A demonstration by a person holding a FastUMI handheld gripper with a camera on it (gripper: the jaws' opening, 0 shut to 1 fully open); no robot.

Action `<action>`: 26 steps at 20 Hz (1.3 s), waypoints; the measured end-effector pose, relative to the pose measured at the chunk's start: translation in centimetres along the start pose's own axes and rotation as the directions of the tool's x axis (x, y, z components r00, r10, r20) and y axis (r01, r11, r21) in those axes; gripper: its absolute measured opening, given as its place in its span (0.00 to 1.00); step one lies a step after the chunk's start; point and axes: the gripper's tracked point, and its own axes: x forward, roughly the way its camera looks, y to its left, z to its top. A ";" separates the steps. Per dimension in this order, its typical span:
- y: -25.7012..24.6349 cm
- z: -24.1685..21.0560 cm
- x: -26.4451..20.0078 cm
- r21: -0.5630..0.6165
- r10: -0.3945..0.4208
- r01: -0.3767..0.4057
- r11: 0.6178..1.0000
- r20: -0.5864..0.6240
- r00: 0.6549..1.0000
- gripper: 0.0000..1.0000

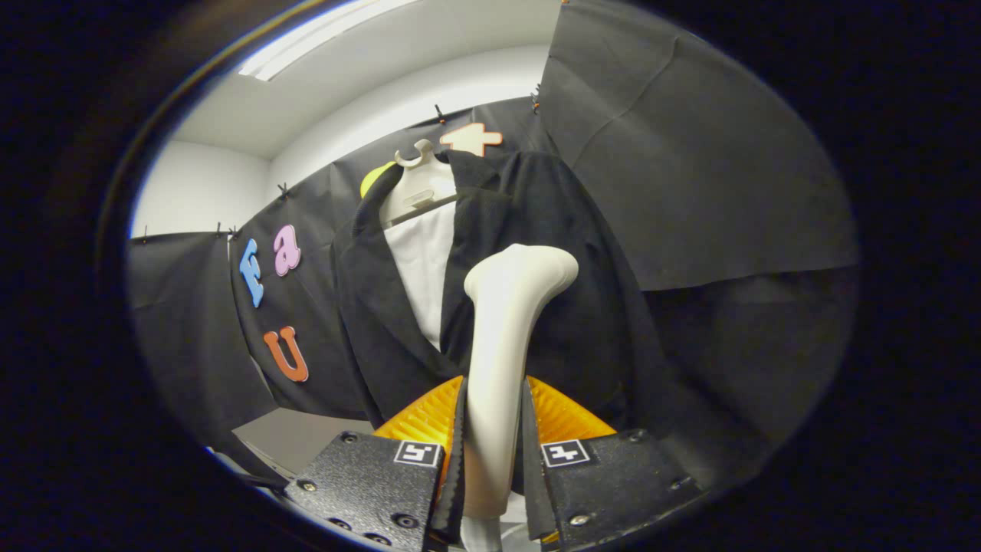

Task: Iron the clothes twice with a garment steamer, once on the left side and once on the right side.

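A black jacket [536,253] hangs on a pale hanger [418,172] against the booth wall, with a white panel [425,261] showing between its lapels. My gripper [494,414] is shut on the handle of a cream garment steamer [506,322]; both fingers press on the handle's sides. The steamer rises upright from between the fingers, and its head [529,272] sits in front of the jacket's right half, just right of the lapel opening. Whether the head touches the cloth I cannot tell.
Black cloth [690,176] lines the booth behind and to the right of the jacket. A grey surface [291,437] lies low beyond the left finger. White wall and ceiling [368,92] rise above the cloth.
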 end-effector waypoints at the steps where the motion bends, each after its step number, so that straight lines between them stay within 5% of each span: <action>1: 0.0 -0.5 -0.1 0.004 -0.011 0.011 1.000 -0.008 1.000 0.34; 26: -3.0 -15.9 -1.9 0.139 -0.107 0.147 0.979 -0.264 0.959 0.35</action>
